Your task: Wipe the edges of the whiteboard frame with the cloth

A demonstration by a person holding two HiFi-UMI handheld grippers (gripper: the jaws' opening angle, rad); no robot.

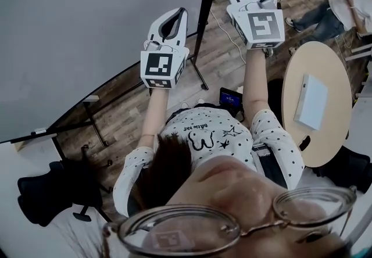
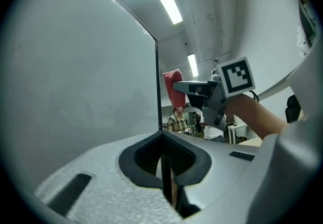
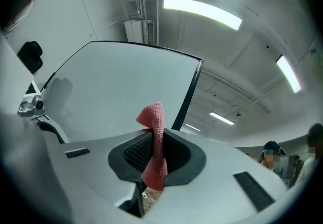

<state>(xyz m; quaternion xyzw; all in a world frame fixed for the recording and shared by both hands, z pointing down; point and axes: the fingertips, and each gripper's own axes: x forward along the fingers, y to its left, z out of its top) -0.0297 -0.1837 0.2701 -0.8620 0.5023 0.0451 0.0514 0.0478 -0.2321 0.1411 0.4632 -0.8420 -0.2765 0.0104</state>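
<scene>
Right gripper pinching pink knitted cloth; black whiteboard frame just beside cloth, at 1 o'clock. Left gripper pressed together, empty, near frame. Shirt print illegible.

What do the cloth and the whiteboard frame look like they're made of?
Cloth: pink knitted yarn, soft and matte; rows of small stitches show where the right gripper pinches it. Frame: a thin, black, smooth strip along the board's edge, likely painted metal or plastic; the look doesn't settle which.
</scene>
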